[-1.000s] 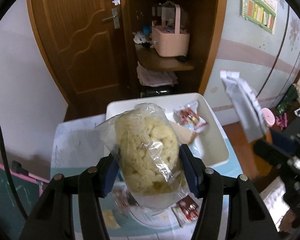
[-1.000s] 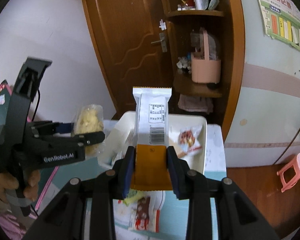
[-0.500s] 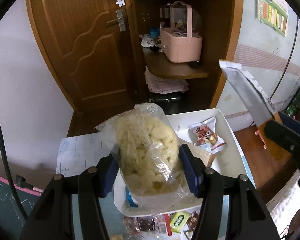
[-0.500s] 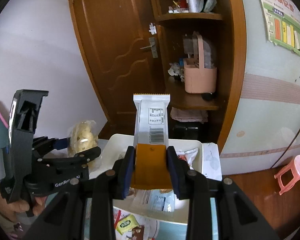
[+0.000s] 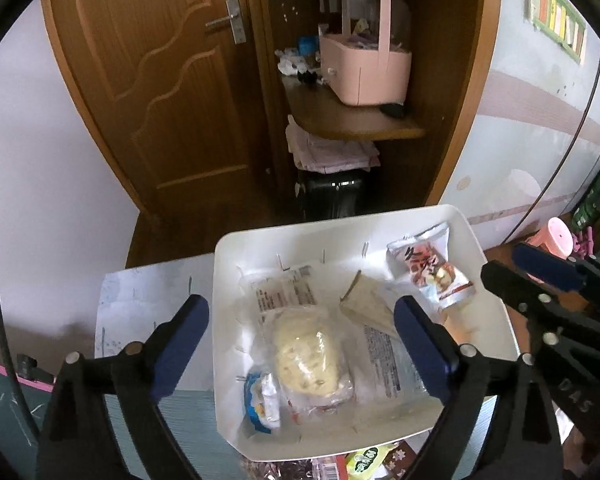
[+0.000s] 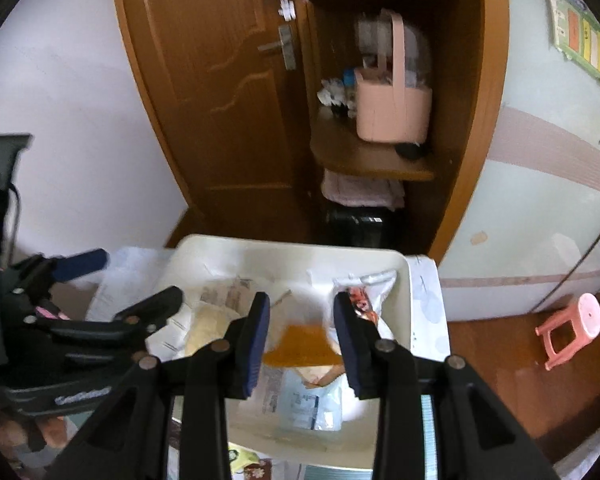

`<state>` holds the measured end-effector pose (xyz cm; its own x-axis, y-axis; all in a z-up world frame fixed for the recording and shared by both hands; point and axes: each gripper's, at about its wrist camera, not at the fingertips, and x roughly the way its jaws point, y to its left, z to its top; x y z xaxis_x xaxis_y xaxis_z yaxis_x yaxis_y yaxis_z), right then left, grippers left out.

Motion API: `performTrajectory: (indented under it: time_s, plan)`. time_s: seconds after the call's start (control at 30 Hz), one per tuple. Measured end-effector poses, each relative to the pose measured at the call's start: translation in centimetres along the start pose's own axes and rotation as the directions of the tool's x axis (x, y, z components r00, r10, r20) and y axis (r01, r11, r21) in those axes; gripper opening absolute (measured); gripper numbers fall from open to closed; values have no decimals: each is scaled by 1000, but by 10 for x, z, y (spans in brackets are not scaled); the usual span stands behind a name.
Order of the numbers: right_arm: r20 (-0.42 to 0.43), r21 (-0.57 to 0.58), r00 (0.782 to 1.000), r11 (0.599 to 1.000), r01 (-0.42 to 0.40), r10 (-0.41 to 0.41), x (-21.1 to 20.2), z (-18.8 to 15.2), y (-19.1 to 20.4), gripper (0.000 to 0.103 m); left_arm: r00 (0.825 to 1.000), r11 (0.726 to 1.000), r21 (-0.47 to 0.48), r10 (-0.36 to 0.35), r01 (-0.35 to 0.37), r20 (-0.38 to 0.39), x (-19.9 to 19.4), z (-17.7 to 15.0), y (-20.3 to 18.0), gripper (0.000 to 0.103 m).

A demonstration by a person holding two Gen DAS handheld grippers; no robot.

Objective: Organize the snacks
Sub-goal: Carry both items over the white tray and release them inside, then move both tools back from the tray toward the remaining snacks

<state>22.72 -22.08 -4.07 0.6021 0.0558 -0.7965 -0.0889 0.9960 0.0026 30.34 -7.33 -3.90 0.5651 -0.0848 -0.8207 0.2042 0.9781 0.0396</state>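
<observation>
A white bin (image 5: 440, 220) stands on the table and holds several snack packets. The clear bag of pale puffed snack (image 5: 306, 356) lies in the bin, below my left gripper (image 5: 300, 324), which is open and empty above it. My right gripper (image 6: 300, 320) is open over the bin (image 6: 284, 248). The silver and orange packet (image 6: 300, 346) is blurred just below its jaws, touching neither. A red and white packet (image 5: 432, 270) lies at the bin's far right. The right gripper also shows in the left wrist view (image 5: 540, 276).
More small packets (image 5: 364, 460) lie on the table in front of the bin. Behind stand a wooden door (image 5: 160, 80) and a shelf with a pink basket (image 5: 364, 68). A pink stool (image 6: 572, 328) stands on the floor at right.
Both grippers have opened over the bin. The puffed snack bag has dropped from the left gripper into the bin, and the silver and orange packet has left the right gripper.
</observation>
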Motion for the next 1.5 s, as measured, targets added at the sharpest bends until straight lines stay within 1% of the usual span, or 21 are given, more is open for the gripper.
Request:
performTrajectory:
  time_s: [0.1,0.17,0.23,0.3,0.43,0.63,0.8,0.97,1.07,1.2,1.33,1.43,1.5]
  plan:
    - [-35,9,999,1000,8,-7,10,-5,-2,41,1000,1000,2,3,-3,-21,9,-4,1,95]
    - [-52,17,999,1000,0,1,15,-10,-3,45,1000,1000,3,5,-5,-27,12,-7,3,100]
    - [-64,27,998,1000,-5,7,20,-16,-5,47,999,1000,0,5,-5,-33,15,-11,4,102]
    - [-79,41,997,999,-13,16,23,-19,-6,48,999,1000,-6,0,0,-45,17,-14,8,102]
    - [-89,62,996,998,-20,26,25,-23,-4,55,998,1000,-10,2,-3,-60,20,-19,10,102]
    - [-90,76,995,997,-33,40,22,-24,-3,56,998,1000,-12,8,-8,-65,16,-22,10,102]
    - [-81,92,995,995,-49,56,11,-27,-5,56,998,1000,-21,-1,-1,-67,6,-26,10,102]
    - [-64,99,994,992,-77,83,-6,-35,-6,57,999,1000,-5,7,-7,-37,-12,-34,6,102]
    - [-49,92,994,992,-90,95,-20,-43,-6,57,1000,1000,0,-4,4,-12,-26,-42,5,102]
    - [-40,56,994,993,-104,106,-38,-59,-5,57,1000,1000,15,-19,19,0,-41,-60,7,102]
    - [-62,-13,993,994,-106,105,-47,-80,0,57,1000,998,50,-25,25,6,-52,-83,8,102]
    - [-86,-60,993,994,-90,85,-49,-99,4,57,1000,997,69,-30,29,11,-60,-102,13,102]
    - [-108,-74,989,992,-105,96,-47,-112,7,57,999,996,79,-39,39,4,-63,-115,20,102]
